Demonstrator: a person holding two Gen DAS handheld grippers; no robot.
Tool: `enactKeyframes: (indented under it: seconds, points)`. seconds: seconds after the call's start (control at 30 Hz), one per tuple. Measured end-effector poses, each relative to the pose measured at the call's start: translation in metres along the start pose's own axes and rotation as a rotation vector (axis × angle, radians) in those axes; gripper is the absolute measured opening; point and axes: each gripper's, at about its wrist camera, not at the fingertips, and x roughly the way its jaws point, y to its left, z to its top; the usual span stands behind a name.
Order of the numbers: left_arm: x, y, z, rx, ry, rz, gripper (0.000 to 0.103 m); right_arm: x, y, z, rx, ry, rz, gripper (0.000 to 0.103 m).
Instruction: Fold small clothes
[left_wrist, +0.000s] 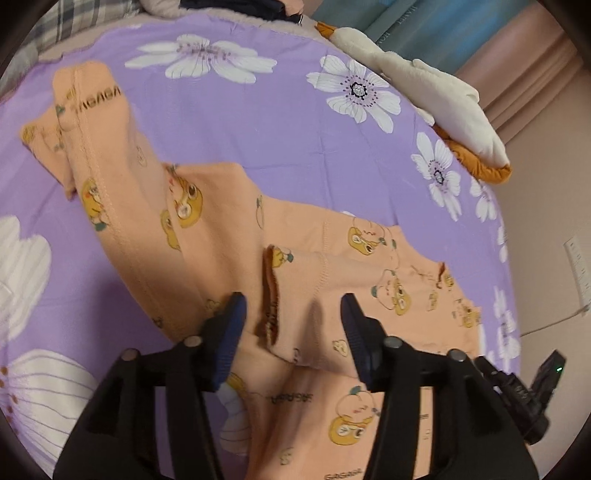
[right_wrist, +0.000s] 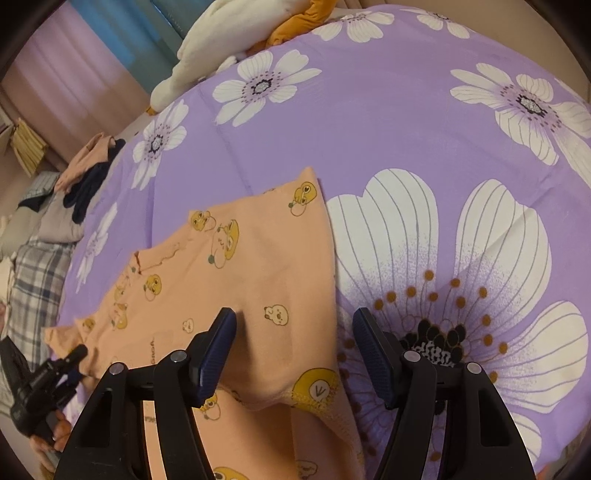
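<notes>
- Nearest the left wrist camera, the left gripper (left_wrist: 291, 310) stands with its jaws apart over the peach garment (left_wrist: 236, 236), nothing pinched between the dark blue pads (left_wrist: 231, 328); a folded-over edge with a brownish inside lies between them.
- Close to the right wrist camera, the right gripper (right_wrist: 291, 325) is also spread wide — one pad over the garment's cloth, the other over the purple bedsheet (right_wrist: 369, 122) — gripping nothing.
- Peach cloth with yellow cartoon-chick prints lies rumpled and partly folded on the sheet, seams showing.
- "GAGAGA" is printed on it in dark letters, near the lower fold and at the far end.
- Farther off — a white and orange plush toy (left_wrist: 436, 96) lies at the sheet's edge.
</notes>
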Motion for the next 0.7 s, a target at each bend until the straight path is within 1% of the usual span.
enactKeyframes:
  seconds: [0.07, 0.1, 0.13, 0.17, 0.2, 0.23, 0.27, 0.33, 0.4, 0.5, 0.53, 0.63, 0.7]
  points:
    - [0.006, -0.003, -0.002, -0.001, 0.018, 0.004, 0.050, 0.000, 0.001, 0.000, 0.002, 0.001, 0.000, 0.068]
    - [0.009, -0.008, -0.004, 0.023, 0.015, 0.013, 0.047, 0.001, 0.001, 0.000, 0.001, 0.001, 0.000, 0.068]
    - [0.011, -0.011, -0.005, 0.042, 0.010, 0.015, 0.027, 0.001, 0.001, 0.000, -0.001, 0.002, -0.001, 0.068]
    - [0.014, -0.013, -0.005, 0.061, 0.019, 0.005, 0.004, 0.001, 0.001, 0.000, -0.002, 0.003, -0.002, 0.067]
    - [0.018, -0.014, -0.006, 0.064, 0.030, 0.004, 0.008, 0.001, 0.001, 0.000, -0.002, 0.003, -0.002, 0.067]
    - [0.019, -0.014, -0.007, 0.062, 0.023, 0.028, 0.007, 0.001, 0.001, 0.000, -0.001, 0.003, 0.000, 0.067]
    - [0.018, -0.014, -0.006, 0.066, 0.009, 0.040, 0.005, 0.001, 0.001, 0.000, -0.001, 0.004, -0.001, 0.067]
    - [0.007, -0.016, -0.006, 0.086, -0.050, 0.065, 0.004, 0.001, 0.001, 0.000, 0.001, 0.005, 0.003, 0.067]
    - [0.000, -0.016, -0.003, 0.100, -0.078, 0.077, 0.004, 0.000, 0.001, 0.000, 0.001, 0.007, 0.008, 0.068]
    - [-0.001, -0.011, 0.003, 0.106, -0.082, 0.097, 0.004, 0.002, 0.000, 0.001, 0.008, 0.010, 0.013, 0.068]
    - [0.002, -0.008, 0.004, 0.107, -0.075, 0.118, 0.004, 0.002, 0.001, 0.001, 0.008, 0.009, 0.014, 0.068]
    - [0.012, -0.002, 0.002, 0.107, -0.055, 0.134, 0.005, 0.003, 0.002, 0.000, 0.004, 0.010, 0.010, 0.068]
    - [0.016, 0.000, 0.000, 0.121, -0.058, 0.162, 0.005, 0.003, 0.002, 0.000, 0.002, 0.012, 0.013, 0.068]
